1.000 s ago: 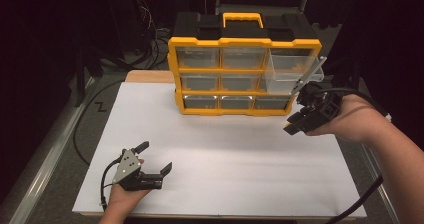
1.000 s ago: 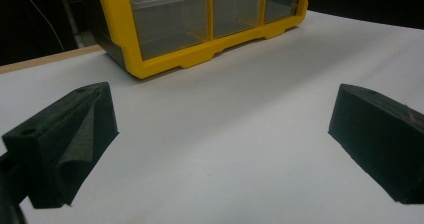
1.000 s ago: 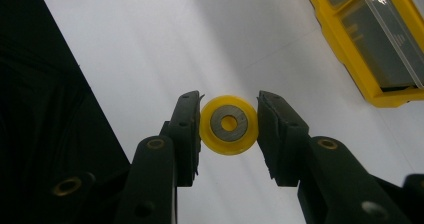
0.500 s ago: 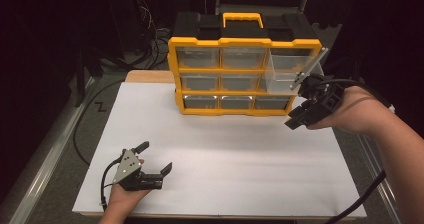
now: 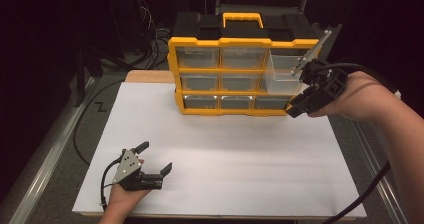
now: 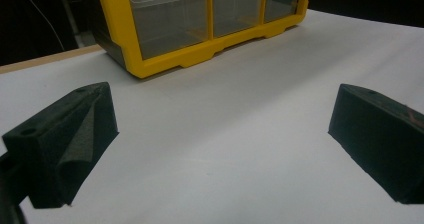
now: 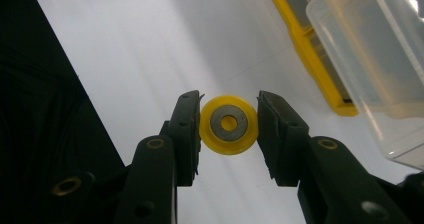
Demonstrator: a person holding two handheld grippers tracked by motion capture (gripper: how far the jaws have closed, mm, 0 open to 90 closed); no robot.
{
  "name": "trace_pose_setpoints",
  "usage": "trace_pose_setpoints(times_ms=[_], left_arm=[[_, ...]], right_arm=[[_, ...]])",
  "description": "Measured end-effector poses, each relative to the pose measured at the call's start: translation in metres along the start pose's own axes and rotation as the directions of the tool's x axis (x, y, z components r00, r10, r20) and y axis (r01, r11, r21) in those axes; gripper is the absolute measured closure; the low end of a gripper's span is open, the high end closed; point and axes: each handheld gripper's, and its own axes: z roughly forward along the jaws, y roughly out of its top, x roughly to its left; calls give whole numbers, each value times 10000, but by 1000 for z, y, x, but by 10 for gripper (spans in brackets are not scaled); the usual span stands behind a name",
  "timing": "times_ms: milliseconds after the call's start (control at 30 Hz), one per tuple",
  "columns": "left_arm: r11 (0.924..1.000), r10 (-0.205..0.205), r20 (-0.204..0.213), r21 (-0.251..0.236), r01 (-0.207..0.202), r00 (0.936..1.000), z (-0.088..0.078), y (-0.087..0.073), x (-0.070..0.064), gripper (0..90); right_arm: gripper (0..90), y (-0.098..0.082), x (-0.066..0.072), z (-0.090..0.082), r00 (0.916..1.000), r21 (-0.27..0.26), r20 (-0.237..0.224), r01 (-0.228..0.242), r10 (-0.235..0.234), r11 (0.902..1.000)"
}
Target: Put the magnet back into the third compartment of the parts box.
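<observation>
Yellow wheel (image 7: pixel 229 125), a small round piece with a grey metal hub and a hole through it, sits clamped between the two pads of the right gripper (image 5: pixel 306 100), which presses on its rim from both sides so the flat face looks back at the camera. That gripper hangs in the air at the far right of the table (image 5: pixel 225 149), just beside the yellow drawer cabinet (image 5: pixel 245 79), whose clear upper right drawer (image 5: pixel 285 74) is pulled out. The wheel is probably meant for that open drawer, since the gripper is held near its front, though from above the wheel itself is too small to make out. The right hand (image 5: pixel 357 96) comes in from the right edge with the forearm raised off the table and the gripper angled down and left.

The left gripper (image 5: pixel 152 159) rests near the table's near left corner, its jaws spread wide with nothing between them, the hand (image 5: pixel 122 199) lying low and idle, pointing toward the cabinet.
</observation>
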Motion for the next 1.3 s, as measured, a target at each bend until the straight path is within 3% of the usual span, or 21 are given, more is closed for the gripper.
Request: trace_pose_setpoints(times_ms=[633,1300], left_arm=[[10000,-1,18,-17,1,10000,-1,0,0,3],[10000,-45,31,-6,45,10000,-1,0,0,3]], right_arm=[[651,17,-13,-31,9995,-209,215,-236,240,9995],[650,30,-27,-44,9978,-177,514,-416,424,9990]])
